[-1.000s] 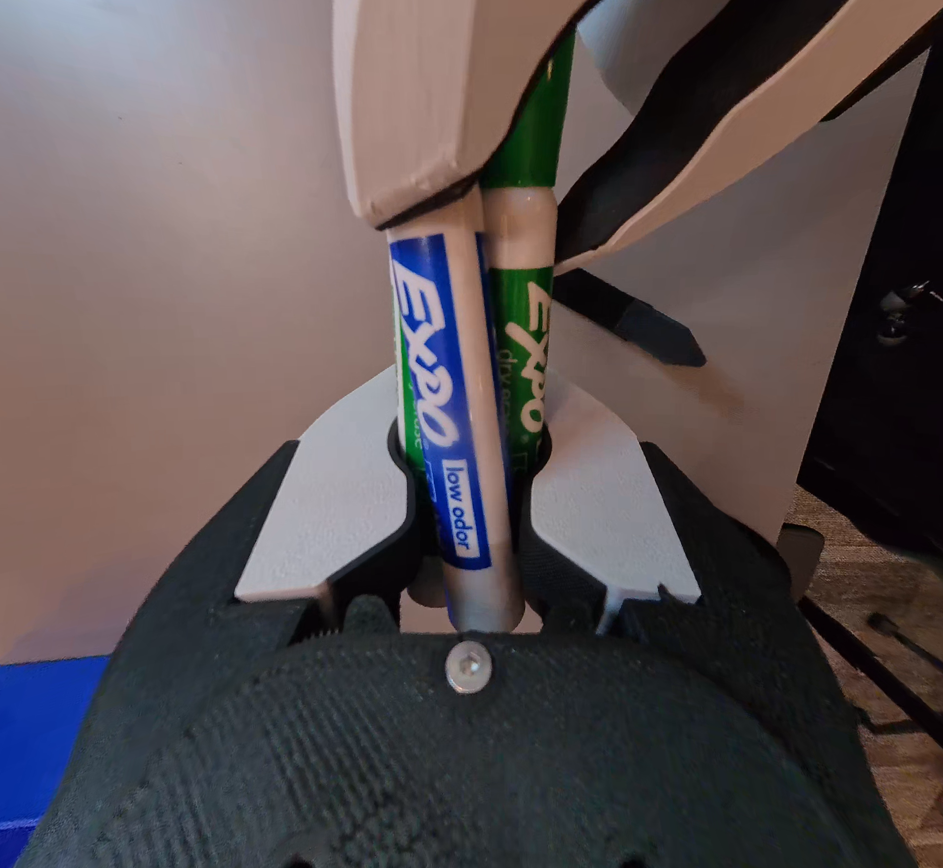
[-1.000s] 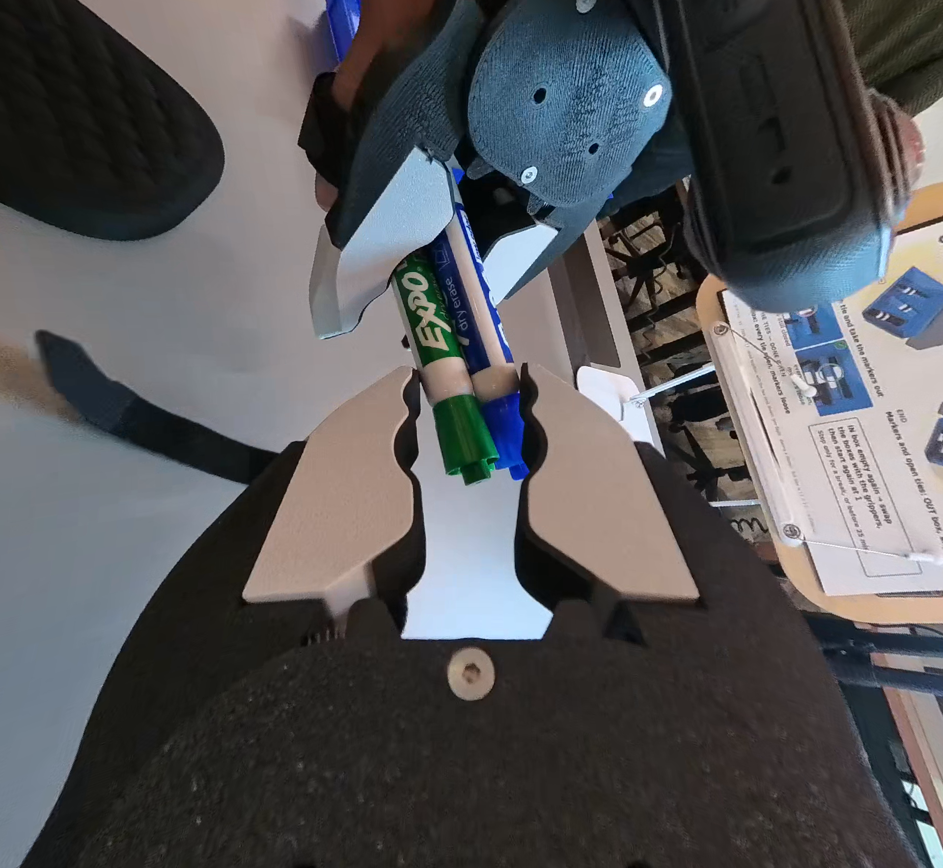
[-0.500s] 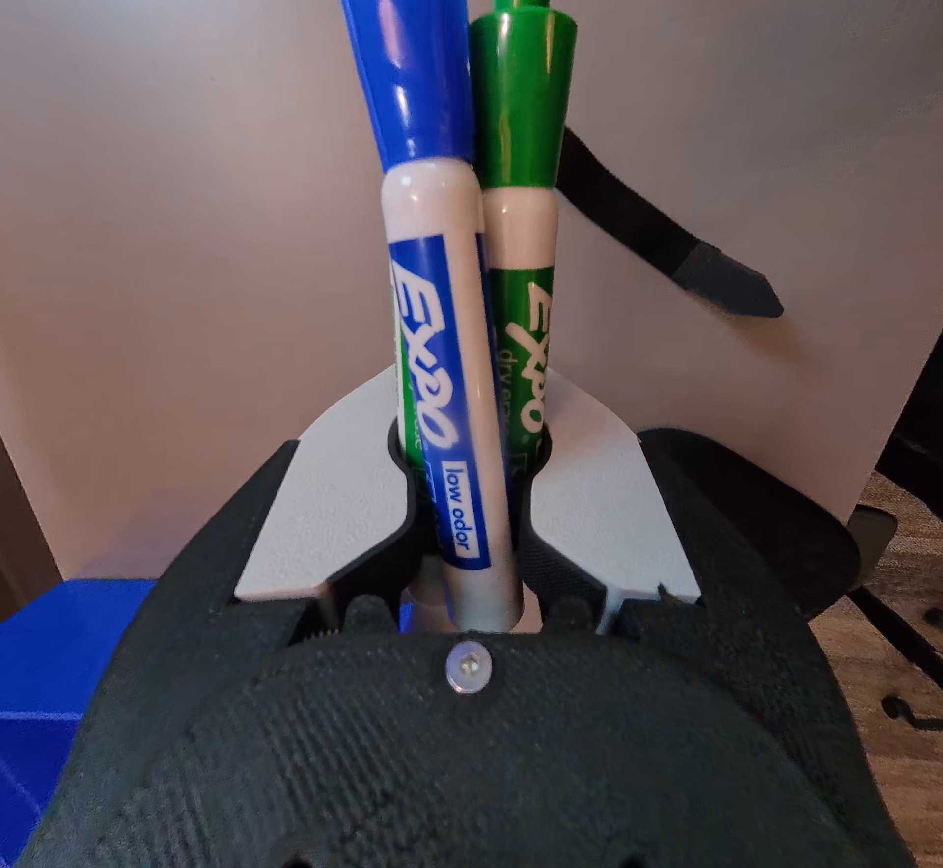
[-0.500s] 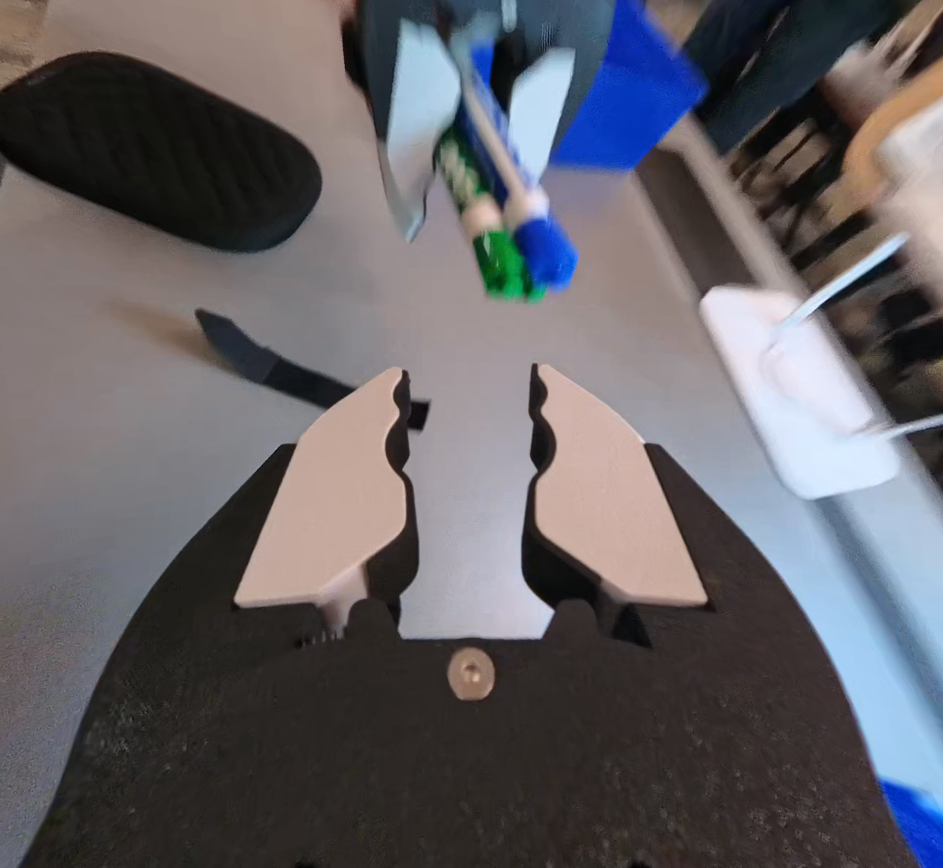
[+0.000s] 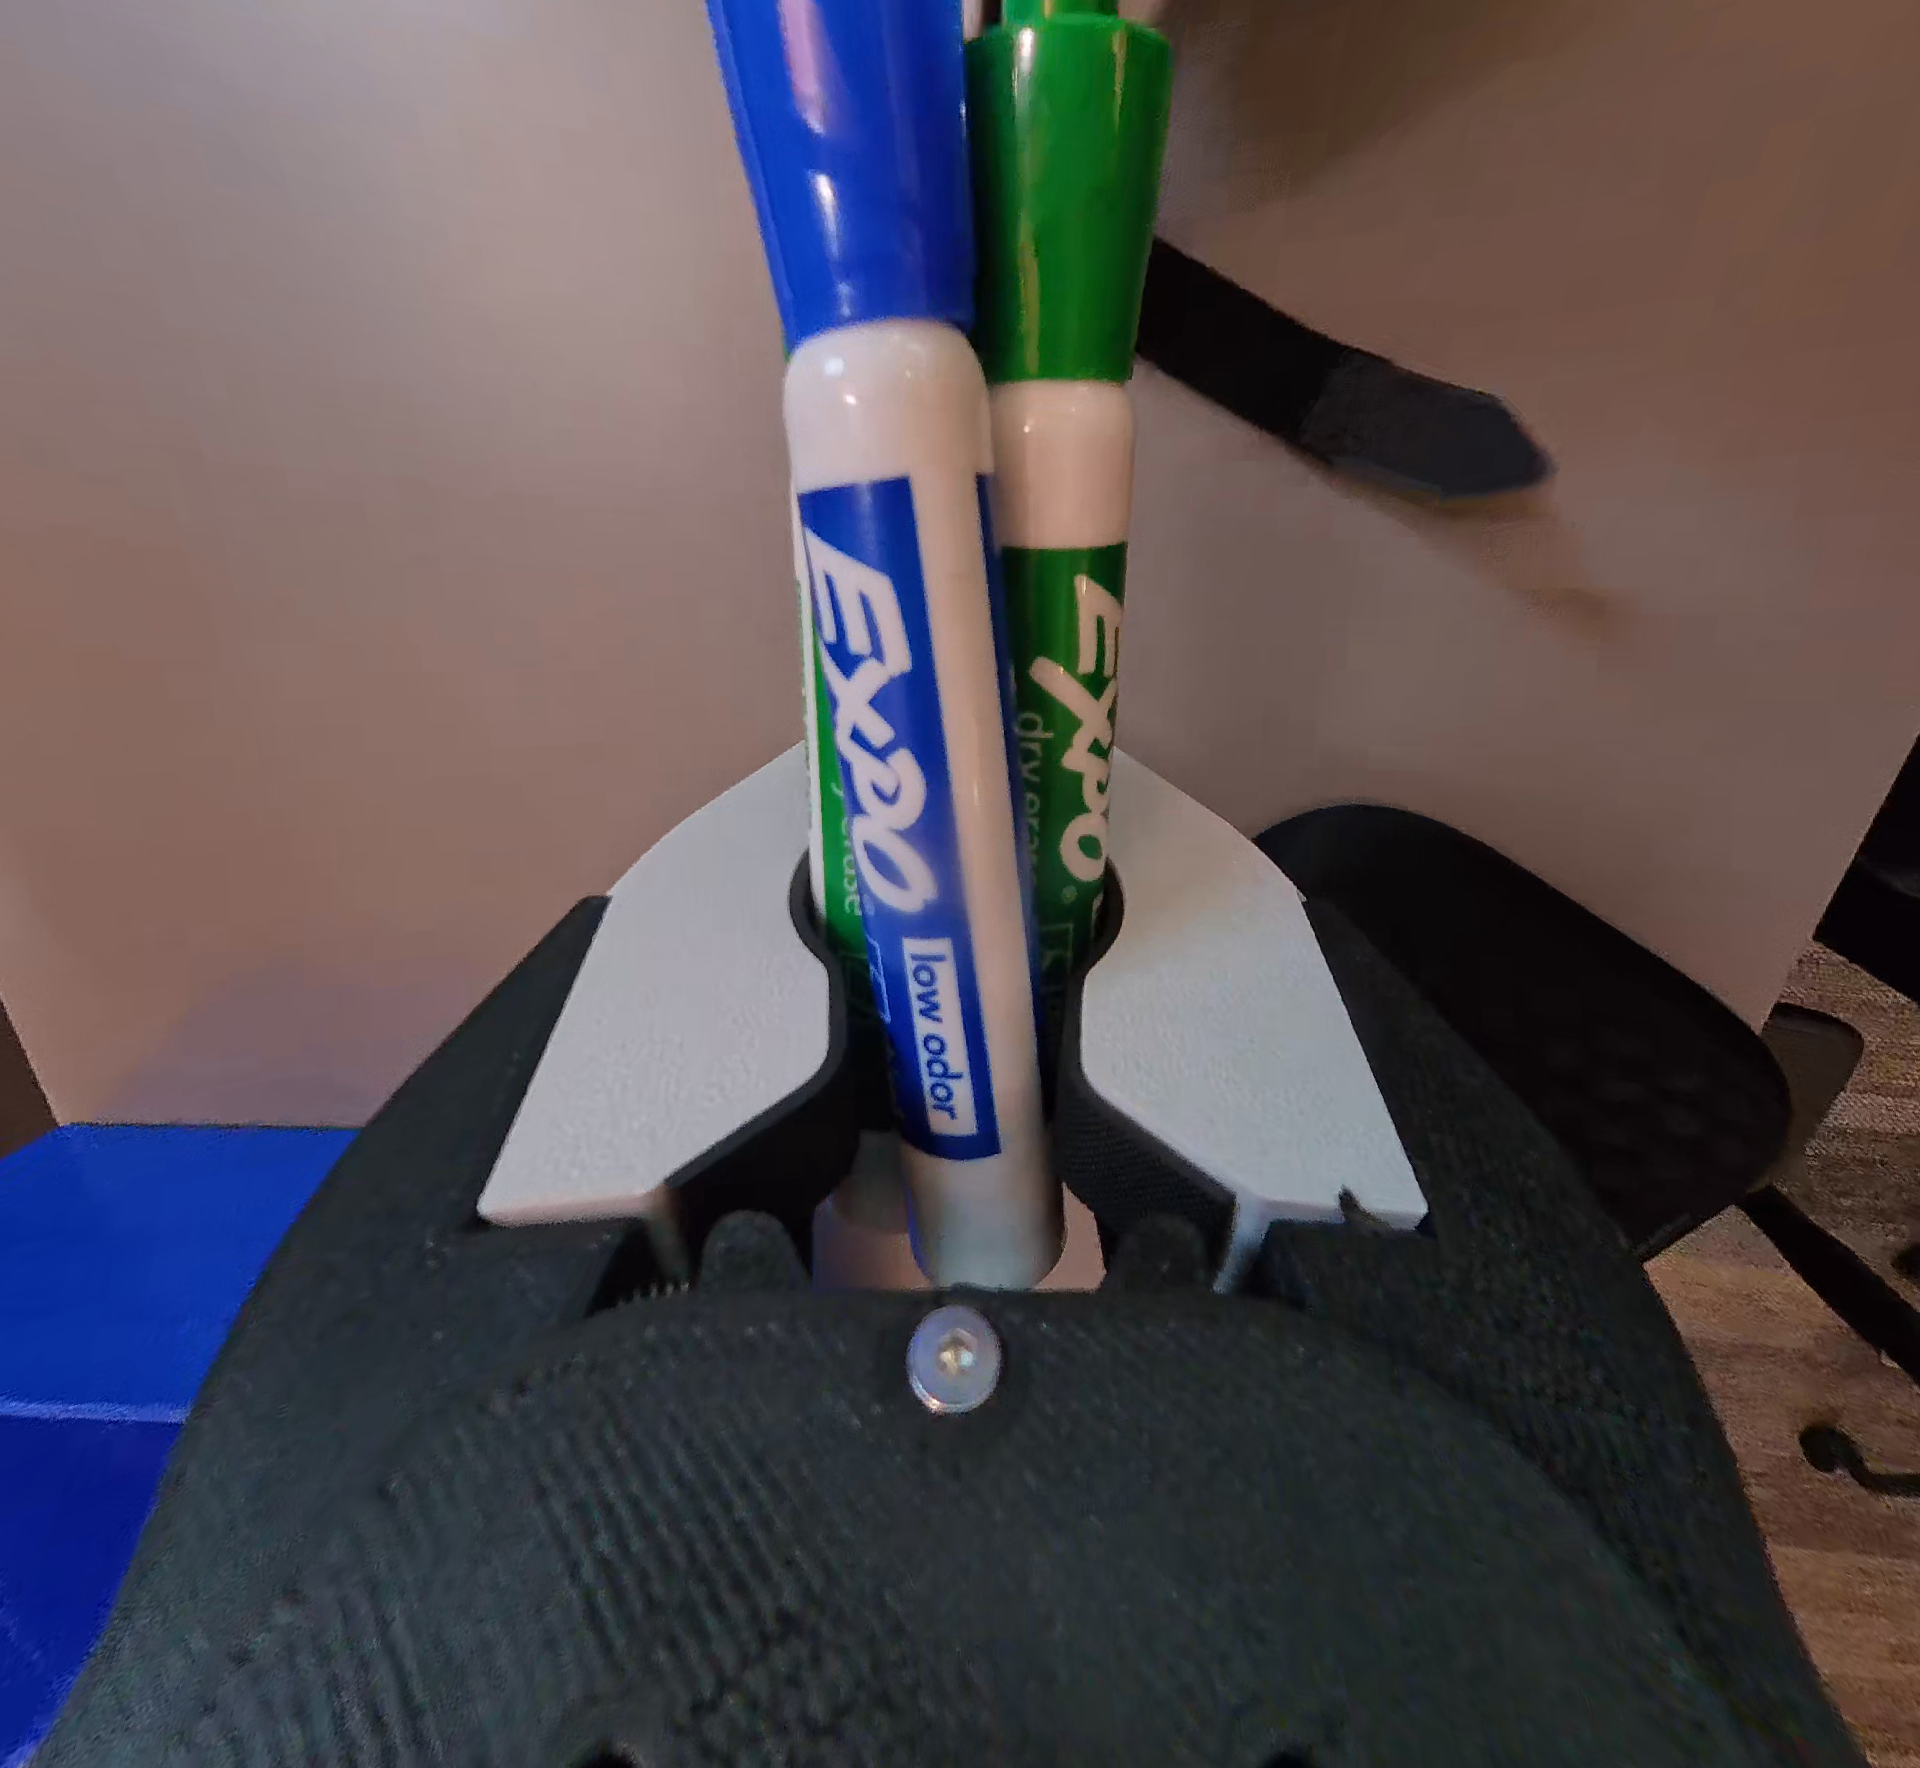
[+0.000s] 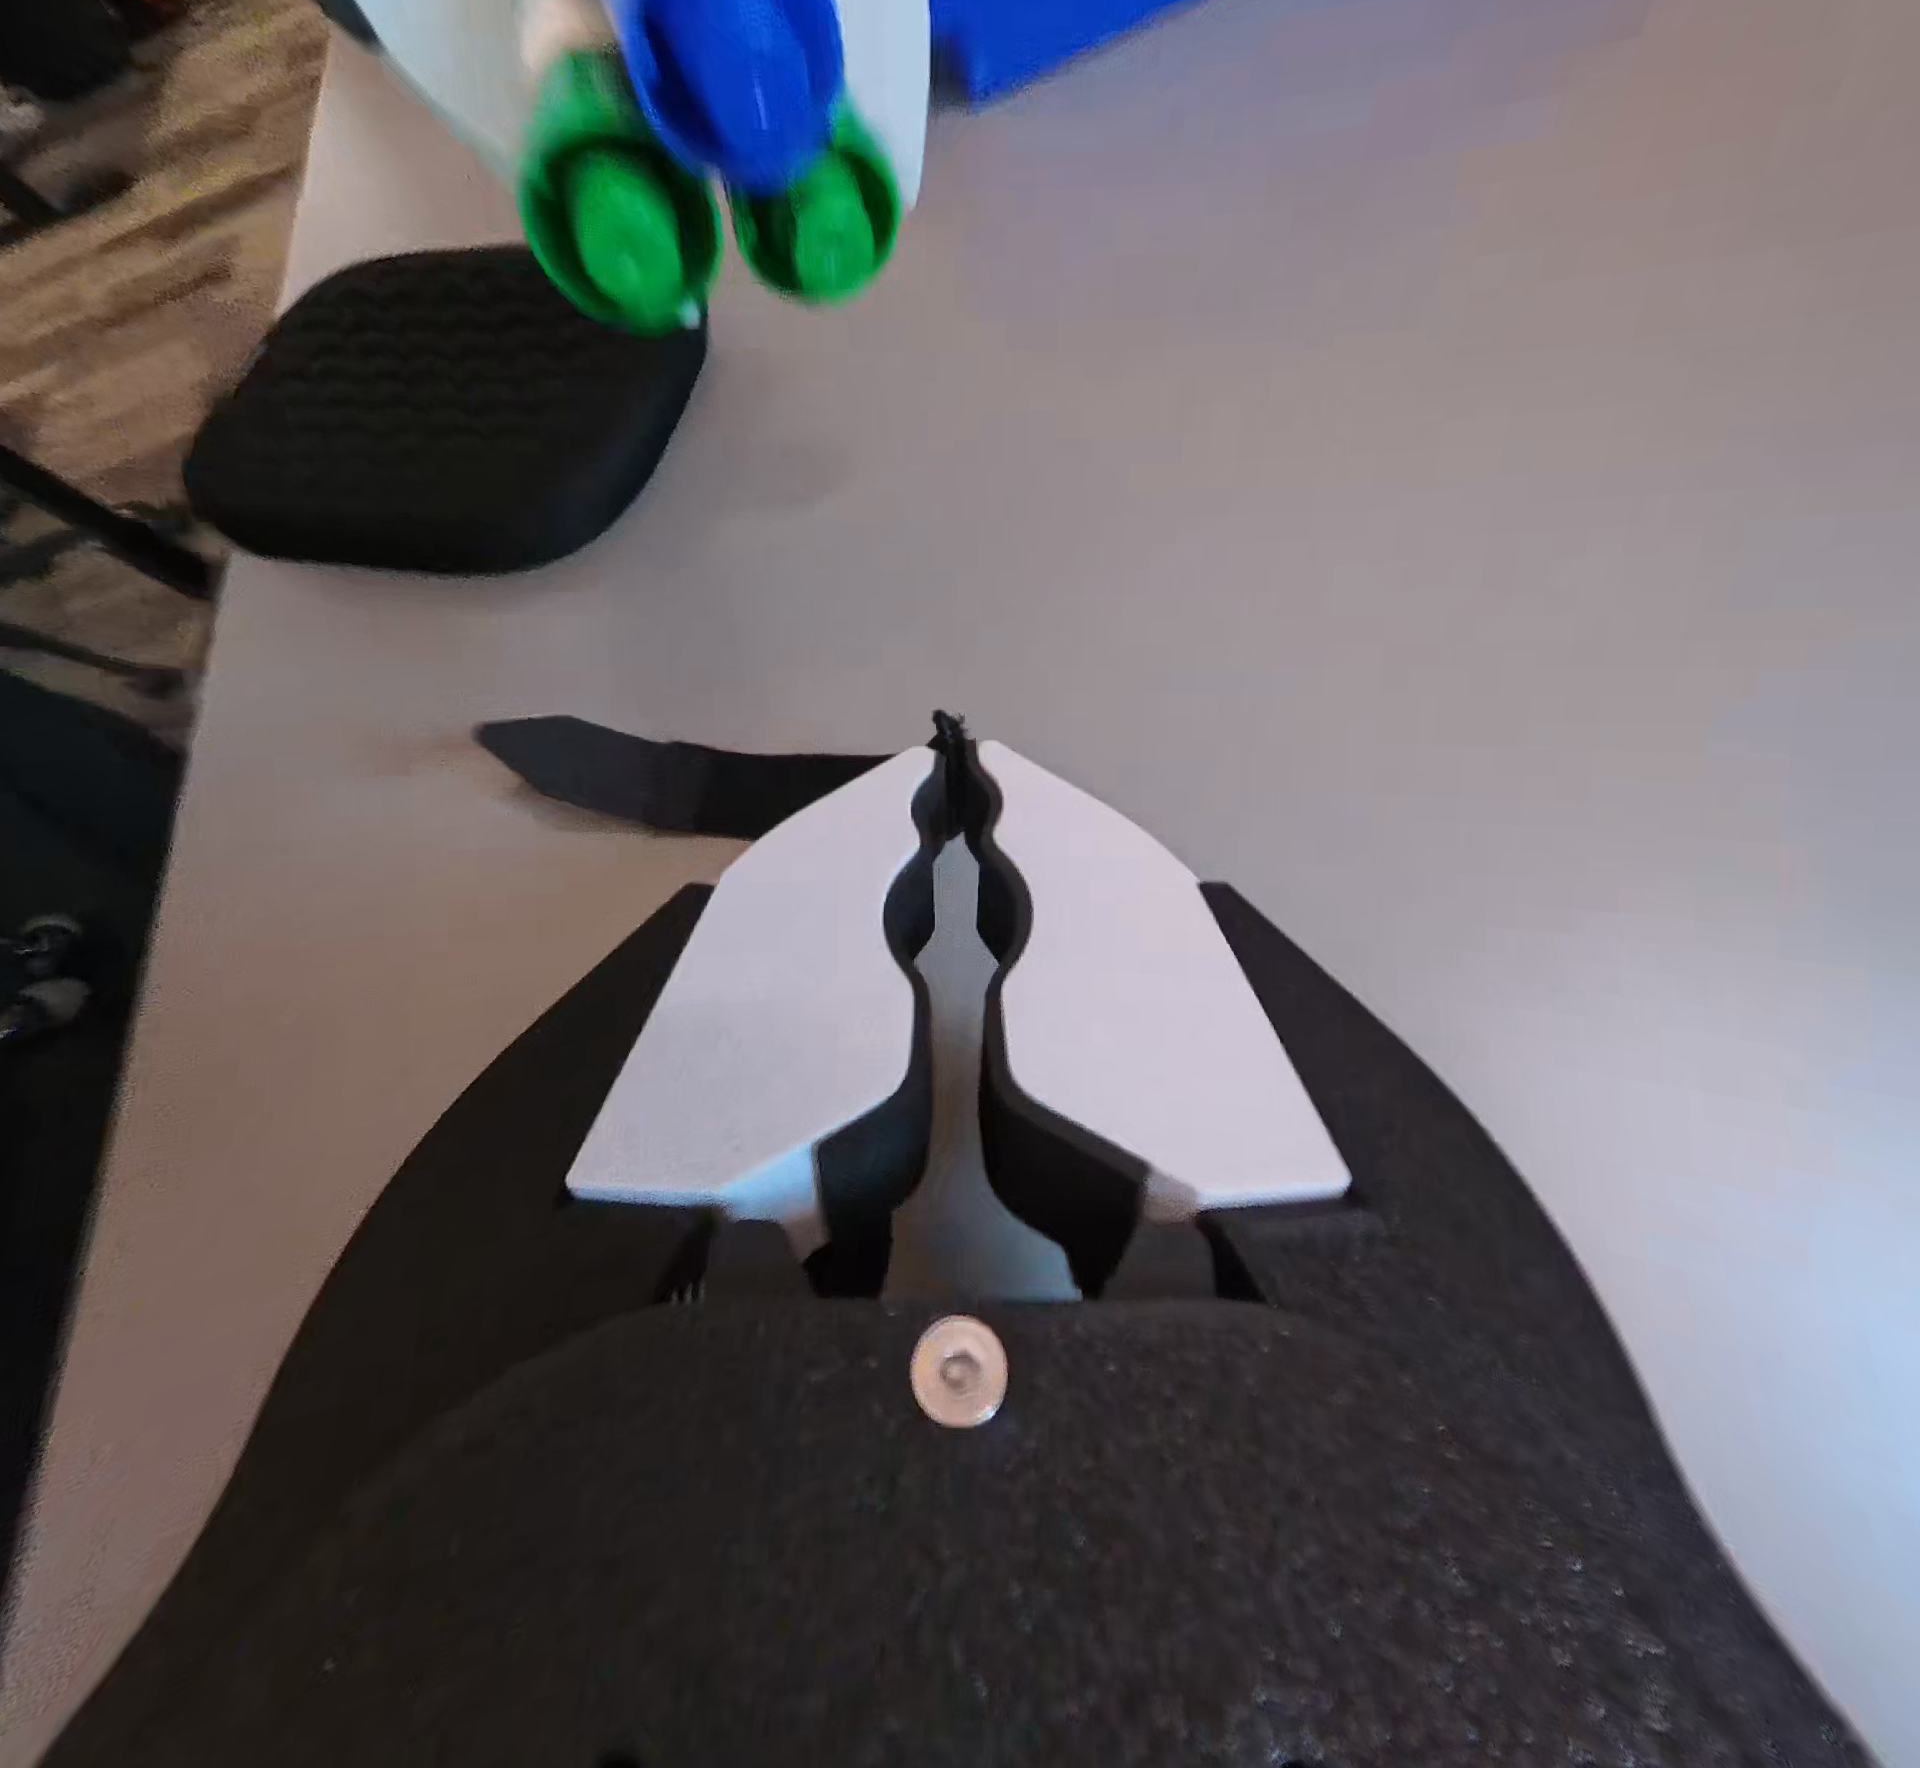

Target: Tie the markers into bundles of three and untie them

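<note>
markers (image 5: 940, 575) clamped in left gripper (image 5: 956, 897), above table (image 6: 1351, 471).

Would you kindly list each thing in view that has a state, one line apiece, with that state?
left gripper: shut on the markers.
blue marker: capped, held, loose.
green markers: two, capped, held beside the blue one.
right gripper: shut on the black strap.
black strap: unwrapped, flat on the table, one end pinched at the fingertips.
blue bin: contents hidden.
</note>
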The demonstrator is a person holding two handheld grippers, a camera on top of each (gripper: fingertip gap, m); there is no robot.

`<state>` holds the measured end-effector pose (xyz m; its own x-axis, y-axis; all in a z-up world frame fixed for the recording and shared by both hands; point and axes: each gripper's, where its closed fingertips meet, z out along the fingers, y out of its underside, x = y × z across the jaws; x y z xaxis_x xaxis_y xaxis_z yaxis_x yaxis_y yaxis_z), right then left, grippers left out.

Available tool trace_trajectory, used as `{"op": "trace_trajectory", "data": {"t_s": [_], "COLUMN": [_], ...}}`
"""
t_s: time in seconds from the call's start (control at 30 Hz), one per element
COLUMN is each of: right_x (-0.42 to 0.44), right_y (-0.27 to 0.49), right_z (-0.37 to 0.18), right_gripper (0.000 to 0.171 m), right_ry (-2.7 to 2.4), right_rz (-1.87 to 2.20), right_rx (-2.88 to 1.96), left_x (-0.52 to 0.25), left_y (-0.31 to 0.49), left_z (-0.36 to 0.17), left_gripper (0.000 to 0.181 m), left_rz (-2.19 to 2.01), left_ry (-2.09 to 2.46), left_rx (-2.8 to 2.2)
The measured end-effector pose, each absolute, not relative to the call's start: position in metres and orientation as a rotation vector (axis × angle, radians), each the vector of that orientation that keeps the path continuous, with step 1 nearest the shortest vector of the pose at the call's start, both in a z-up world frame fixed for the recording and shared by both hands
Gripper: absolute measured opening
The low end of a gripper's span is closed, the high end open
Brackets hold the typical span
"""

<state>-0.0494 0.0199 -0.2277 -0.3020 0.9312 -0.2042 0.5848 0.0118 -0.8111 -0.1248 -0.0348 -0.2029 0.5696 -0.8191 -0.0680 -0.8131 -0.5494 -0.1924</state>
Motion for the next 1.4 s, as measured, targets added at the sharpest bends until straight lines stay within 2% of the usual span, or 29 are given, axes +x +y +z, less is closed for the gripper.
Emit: {"op": "trace_trajectory", "data": {"t_s": [0.07,0.2,0.3,0.43,0.5,0.53,0.63,0.7,0.87,0.97,1.03,1.2,1.4], "right_x": [-0.059,-0.064,-0.058,-0.033,-0.023,-0.021,-0.015,-0.012,-0.019,-0.026,-0.028,-0.019,-0.029], "right_y": [0.049,0.087,0.070,0.028,0.019,0.013,-0.004,-0.013,0.024,0.063,0.077,0.098,0.120], "right_z": [-0.197,-0.130,-0.155,-0.247,-0.264,-0.263,-0.253,-0.235,-0.202,-0.222,-0.234,-0.232,-0.241], "right_gripper": [0.002,0.002,0.003,0.004,0.004,0.008,0.040,0.046,0.047,0.050,0.053,0.046,0.051], "right_ry": [-1.839,-1.764,-1.865,-2.106,-2.155,-2.157,-2.200,-2.181,-2.119,-2.204,-2.237,-2.148,-1.917], "right_rz": [1.024,0.393,0.125,0.193,0.238,0.315,0.554,0.748,0.864,0.729,0.783,0.872,0.921], "right_rx": [-1.389,-0.813,-0.569,-0.624,-0.675,-0.730,-0.887,-0.948,-1.057,-1.086,-1.154,-1.343,-1.581], "left_x": [-0.130,-0.141,-0.146,-0.149,-0.151,-0.151,-0.147,-0.144,-0.137,-0.135,-0.135,-0.141,-0.142], "left_y": [-0.036,-0.033,-0.032,-0.034,-0.034,-0.035,-0.035,-0.034,-0.035,-0.036,-0.036,-0.043,-0.041], "left_z": [-0.203,-0.203,-0.207,-0.215,-0.218,-0.219,-0.220,-0.220,-0.222,-0.225,-0.226,-0.226,-0.232], "left_gripper": [0.043,0.043,0.043,0.043,0.043,0.043,0.043,0.043,0.043,0.043,0.043,0.043,0.043], "left_rz": [-0.040,-0.015,-0.002,0.014,0.044,0.057,0.069,0.075,0.059,0.050,0.044,0.031,0.020], "left_ry": [1.353,1.317,1.298,1.313,1.333,1.344,1.371,1.380,1.393,1.404,1.403,1.383,1.402], "left_rx": [-2.605,-2.608,-2.611,-2.612,-2.613,-2.615,-2.604,-2.592,-2.579,-2.582,-2.587,-2.598,-2.582]}}
